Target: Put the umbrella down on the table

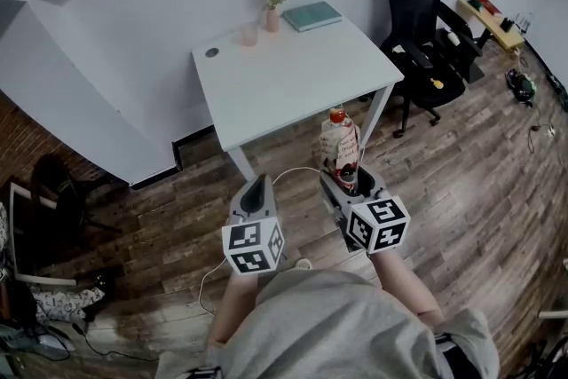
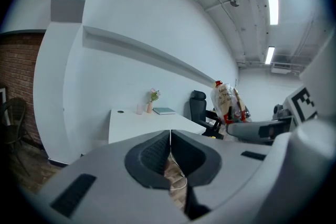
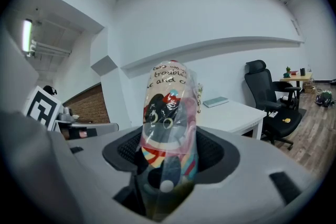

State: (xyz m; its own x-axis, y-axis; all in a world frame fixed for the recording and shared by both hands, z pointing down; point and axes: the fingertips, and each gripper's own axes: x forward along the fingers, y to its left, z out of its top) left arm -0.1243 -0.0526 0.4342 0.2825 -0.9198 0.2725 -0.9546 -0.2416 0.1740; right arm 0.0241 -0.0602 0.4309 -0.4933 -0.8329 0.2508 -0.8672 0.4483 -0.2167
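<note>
A folded umbrella point(image 1: 341, 146) in a clear printed sleeve with a red cap stands upright in my right gripper point(image 1: 349, 177), which is shut on it. In the right gripper view the umbrella point(image 3: 169, 123) fills the middle, clamped between the dark pads. It also shows from the left gripper view, the umbrella point(image 2: 227, 102) at the right. My left gripper point(image 1: 260, 187) is shut on nothing, beside the right one. Both hang over the wooden floor, in front of the white table point(image 1: 293, 75).
On the table's far edge stand a pink vase of flowers point(image 1: 273, 3), a pink cup point(image 1: 249, 35) and a teal book point(image 1: 312, 15). A black office chair point(image 1: 426, 40) stands right of the table. A white cable point(image 1: 297, 173) lies on the floor.
</note>
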